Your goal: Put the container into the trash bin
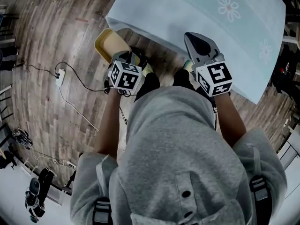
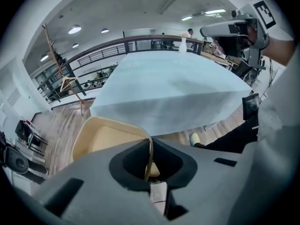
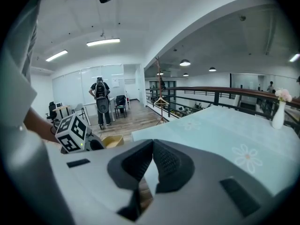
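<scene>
Brown wood-plank floor (image 1: 56,27) beneath both tools, pale blue flowered tablecloth (image 1: 187,13) just ahead, dark railing (image 3: 220,91) beyond, left gripper (image 2: 150,146) clamped on the rim of a shallow tan plastic container (image 2: 108,137) jutting forward from its jaws, right gripper (image 3: 151,144) alongside, jaws closed together.

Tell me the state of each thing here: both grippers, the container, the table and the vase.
Left gripper: shut on the container's rim.
Right gripper: shut, nothing between its jaws.
Container: held off the floor by its rim, beside the table's edge; looks empty.
Table: covered with a pale blue cloth.
Vase: upright on the table, holding flowers.
</scene>
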The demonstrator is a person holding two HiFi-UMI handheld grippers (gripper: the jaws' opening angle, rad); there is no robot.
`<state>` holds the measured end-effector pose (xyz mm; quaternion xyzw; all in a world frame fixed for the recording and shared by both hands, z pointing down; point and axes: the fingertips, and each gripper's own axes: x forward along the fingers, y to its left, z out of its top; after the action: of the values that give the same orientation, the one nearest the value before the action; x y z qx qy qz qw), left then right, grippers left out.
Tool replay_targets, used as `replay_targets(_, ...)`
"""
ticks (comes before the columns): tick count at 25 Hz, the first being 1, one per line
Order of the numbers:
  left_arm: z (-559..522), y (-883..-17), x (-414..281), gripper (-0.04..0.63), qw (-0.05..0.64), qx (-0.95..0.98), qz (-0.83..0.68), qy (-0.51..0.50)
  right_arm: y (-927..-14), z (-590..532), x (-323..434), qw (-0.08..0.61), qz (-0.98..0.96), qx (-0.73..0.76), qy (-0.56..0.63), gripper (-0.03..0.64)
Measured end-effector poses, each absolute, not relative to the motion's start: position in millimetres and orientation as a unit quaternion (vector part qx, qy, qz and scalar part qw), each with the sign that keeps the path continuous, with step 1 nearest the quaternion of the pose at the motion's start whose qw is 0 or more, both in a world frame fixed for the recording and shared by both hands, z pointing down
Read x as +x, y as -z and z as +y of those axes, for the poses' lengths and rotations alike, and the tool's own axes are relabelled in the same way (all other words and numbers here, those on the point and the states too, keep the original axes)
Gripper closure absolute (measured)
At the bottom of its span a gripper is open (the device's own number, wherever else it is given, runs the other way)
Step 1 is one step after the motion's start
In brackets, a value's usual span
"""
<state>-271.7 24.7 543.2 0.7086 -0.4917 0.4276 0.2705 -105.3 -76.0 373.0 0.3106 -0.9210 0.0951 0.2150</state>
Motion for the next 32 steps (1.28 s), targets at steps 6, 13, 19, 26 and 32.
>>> replay_targets(6,60.3,-583.2,-284.8,0.561,0.322,0.699,-0.491,-0.409,-386.3,-57.4,-132.4,0.251,-0.920,0.286,-0.095,0.591)
replay_targets(13,90.1,-627.5,-279.6,0.561,0.372,0.696,-0.475,-0.390,-408.2,-41.9,-139.9,0.303,-0.909,0.266,-0.102,0.591)
replay_targets(19,92.7,-651.4,-281.8,0.561,0.385,0.695,-0.464,-0.392,-416.9,-32.6,-146.5,0.323,-0.908,0.248,-0.100,0.591)
replay_targets(26,92.7,-674.4,-279.1,0.322,0.421,0.695,-0.441,-0.381,-420.0,-34.5,-140.0,0.330,-0.902,0.257,-0.102,0.591)
replay_targets(32,99.8,-672.2,-277.2,0.311,0.425,0.696,-0.438,-0.377,-420.7,-30.5,-139.3,0.327,-0.902,0.262,-0.103,0.591)
